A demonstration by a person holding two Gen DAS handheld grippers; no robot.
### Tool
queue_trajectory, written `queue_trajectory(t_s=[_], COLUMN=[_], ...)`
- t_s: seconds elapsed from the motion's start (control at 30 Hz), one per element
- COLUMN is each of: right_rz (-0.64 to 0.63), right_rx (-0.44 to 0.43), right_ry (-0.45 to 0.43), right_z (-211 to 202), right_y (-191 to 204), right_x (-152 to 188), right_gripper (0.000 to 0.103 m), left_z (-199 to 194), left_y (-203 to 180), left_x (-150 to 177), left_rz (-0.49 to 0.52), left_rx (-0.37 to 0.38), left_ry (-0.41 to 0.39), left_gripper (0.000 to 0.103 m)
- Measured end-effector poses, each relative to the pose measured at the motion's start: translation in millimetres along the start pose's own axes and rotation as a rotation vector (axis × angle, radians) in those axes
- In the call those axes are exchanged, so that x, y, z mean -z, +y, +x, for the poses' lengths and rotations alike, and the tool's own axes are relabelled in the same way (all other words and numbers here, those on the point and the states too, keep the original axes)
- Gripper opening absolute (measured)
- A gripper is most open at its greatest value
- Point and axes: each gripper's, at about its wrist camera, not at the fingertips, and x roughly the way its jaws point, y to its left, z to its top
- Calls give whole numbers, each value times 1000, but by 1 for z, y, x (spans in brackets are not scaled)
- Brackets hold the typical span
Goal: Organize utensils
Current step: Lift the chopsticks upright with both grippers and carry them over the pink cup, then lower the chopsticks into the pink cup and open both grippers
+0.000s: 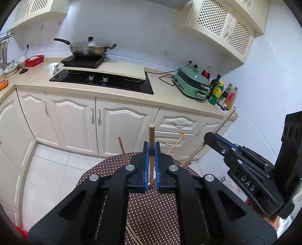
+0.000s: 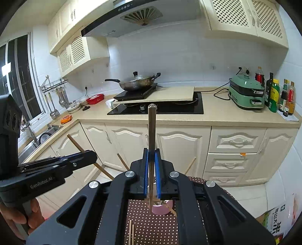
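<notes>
Left wrist view: left gripper (image 1: 151, 148) fingers clamped tight on a wooden chopstick (image 1: 151, 135); right gripper (image 2: 151, 156) pinches a metal chopstick (image 2: 152, 124) above the pink cup (image 2: 162, 208).

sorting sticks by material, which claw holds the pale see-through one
The right claw: its chopstick is pale and translucent; the left claw grips a brown wooden stick.

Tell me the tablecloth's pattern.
Brown tablecloth with small white dots; clearest in the left wrist view.

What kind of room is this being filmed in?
A home kitchen, most likely: a wok sits on a cooktop, a range hood hangs above, and sauce bottles line the counter.
</notes>
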Motion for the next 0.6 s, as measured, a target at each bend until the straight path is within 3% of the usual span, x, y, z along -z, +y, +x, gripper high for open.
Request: queue_trajectory(t_s=[0.33,0.6], right_rz=[-41,-67], right_rx=[5,-5], right_ry=[1,52], right_z=[26,41], right_y=[-2,2], right_x=[0,14], right_gripper=[5,5], left_z=[34,48], left_y=[5,11], left_x=[5,21], left_rz=[17,22], left_rx=[-54,-67], left_ry=[35,85], left_gripper=[6,6])
